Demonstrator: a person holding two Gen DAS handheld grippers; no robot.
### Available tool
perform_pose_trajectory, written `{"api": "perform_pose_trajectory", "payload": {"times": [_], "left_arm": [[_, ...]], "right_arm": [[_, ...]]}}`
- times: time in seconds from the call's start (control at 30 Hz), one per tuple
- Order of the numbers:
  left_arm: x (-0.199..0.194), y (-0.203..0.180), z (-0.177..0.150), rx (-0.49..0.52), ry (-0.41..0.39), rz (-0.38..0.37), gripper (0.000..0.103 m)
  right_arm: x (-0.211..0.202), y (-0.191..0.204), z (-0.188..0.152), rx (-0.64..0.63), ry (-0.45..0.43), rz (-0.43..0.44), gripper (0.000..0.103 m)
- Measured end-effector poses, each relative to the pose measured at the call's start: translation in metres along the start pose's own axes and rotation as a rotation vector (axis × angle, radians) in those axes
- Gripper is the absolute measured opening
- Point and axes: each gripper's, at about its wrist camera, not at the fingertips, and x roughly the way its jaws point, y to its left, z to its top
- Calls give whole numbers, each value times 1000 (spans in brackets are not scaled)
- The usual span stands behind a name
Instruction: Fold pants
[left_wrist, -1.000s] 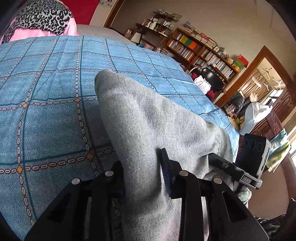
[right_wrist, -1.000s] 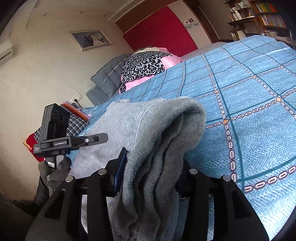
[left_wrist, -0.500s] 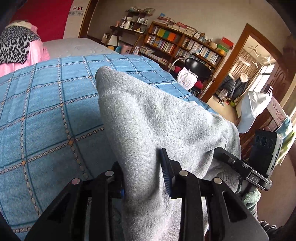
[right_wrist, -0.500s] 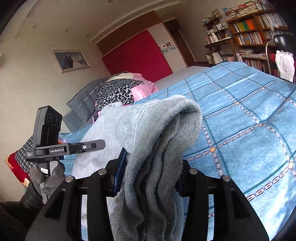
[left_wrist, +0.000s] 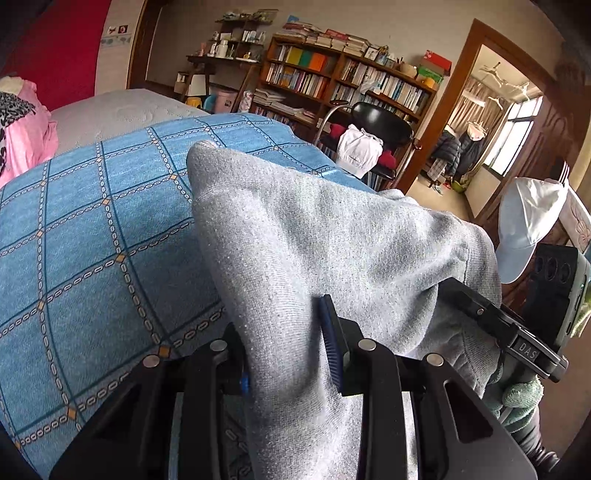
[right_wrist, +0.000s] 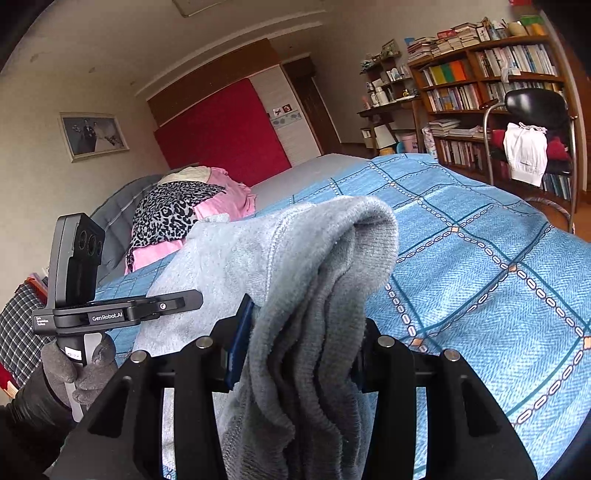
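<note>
Grey sweatpants (left_wrist: 332, 236) lifted above blue checked bedspread (left_wrist: 92, 240), stretched between both grippers. Left gripper (left_wrist: 288, 354): fingers narrowly parted, clamped on thin fabric fold. Right gripper (right_wrist: 299, 350): fingers set wider, pinching thick bunched layers, pants (right_wrist: 295, 266) draping over. Bookshelf (right_wrist: 495, 74), chair (left_wrist: 380, 122) beyond bed.
</note>
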Motion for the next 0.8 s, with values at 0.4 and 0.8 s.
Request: {"api": "perform_pose_trajectory", "payload": {"times": [0.4,0.8], "left_arm": [[56,17,1,41,46,14,31],[58,21,-33,104,24,163,65]], "right_arm": [[42,-48,-6,82,74,-53,45],[45,-52,-17,114,88,-142,57]]}}
